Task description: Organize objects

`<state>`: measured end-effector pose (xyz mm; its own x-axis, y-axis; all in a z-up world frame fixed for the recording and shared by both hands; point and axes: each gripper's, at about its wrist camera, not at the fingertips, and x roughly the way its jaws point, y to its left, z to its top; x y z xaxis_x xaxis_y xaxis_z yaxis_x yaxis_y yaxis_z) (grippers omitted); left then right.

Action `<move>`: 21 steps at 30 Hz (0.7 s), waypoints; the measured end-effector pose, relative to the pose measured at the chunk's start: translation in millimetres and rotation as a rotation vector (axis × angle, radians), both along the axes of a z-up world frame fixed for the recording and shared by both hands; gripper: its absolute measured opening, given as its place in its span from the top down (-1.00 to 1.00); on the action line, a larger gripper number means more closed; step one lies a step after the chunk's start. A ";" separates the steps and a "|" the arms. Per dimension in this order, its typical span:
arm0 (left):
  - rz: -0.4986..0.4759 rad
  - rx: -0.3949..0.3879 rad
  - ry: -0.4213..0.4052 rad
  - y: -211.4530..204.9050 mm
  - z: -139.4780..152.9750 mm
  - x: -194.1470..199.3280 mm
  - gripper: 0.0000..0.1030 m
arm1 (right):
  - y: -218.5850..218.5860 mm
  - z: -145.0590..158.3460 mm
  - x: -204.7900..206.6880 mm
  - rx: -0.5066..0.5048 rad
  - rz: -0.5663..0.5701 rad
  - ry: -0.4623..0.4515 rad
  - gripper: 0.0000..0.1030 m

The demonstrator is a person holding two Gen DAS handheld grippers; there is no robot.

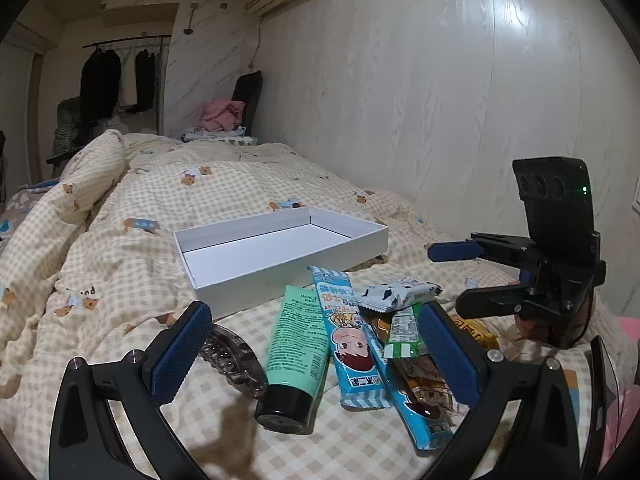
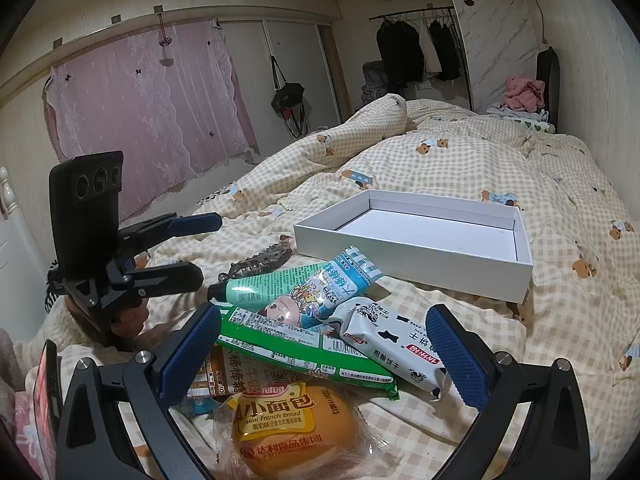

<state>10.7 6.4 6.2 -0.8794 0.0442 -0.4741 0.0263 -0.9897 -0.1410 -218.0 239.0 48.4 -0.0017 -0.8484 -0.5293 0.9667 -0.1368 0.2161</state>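
White box [image 1: 280, 252], snack pile [image 2: 304, 344], checked quilt [image 1: 120, 240]

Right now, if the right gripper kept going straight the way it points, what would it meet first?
Probably the green snack packet: it lies between the open right gripper fingers, on top of the pile, with the cow-print packet beside it. Depth is unclear, so the bread bun just below could come first.

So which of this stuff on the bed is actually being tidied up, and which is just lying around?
Part of the job:
white box, empty
green tube
blue snack packet
cow-print packet
bread roll
hair clip

Just lying about:
checked duvet
pink clothes
hanging clothes
pink curtain
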 end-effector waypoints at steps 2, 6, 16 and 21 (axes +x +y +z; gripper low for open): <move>-0.006 0.004 0.001 0.2 0.0 0.5 -1.00 | 0.0 -0.1 0.0 0.000 0.000 0.000 -1.00; -0.004 0.013 0.009 -0.8 0.8 1.9 -1.00 | 0.0 0.0 0.1 0.000 0.000 0.001 -1.00; 0.003 0.017 -0.035 -1.7 -3.7 -3.3 -0.97 | -0.1 0.4 0.2 0.002 0.000 0.003 -1.00; -0.020 0.023 -0.025 -0.7 -3.2 -1.9 -0.97 | -1.1 -0.8 -0.4 0.003 0.000 0.003 -1.00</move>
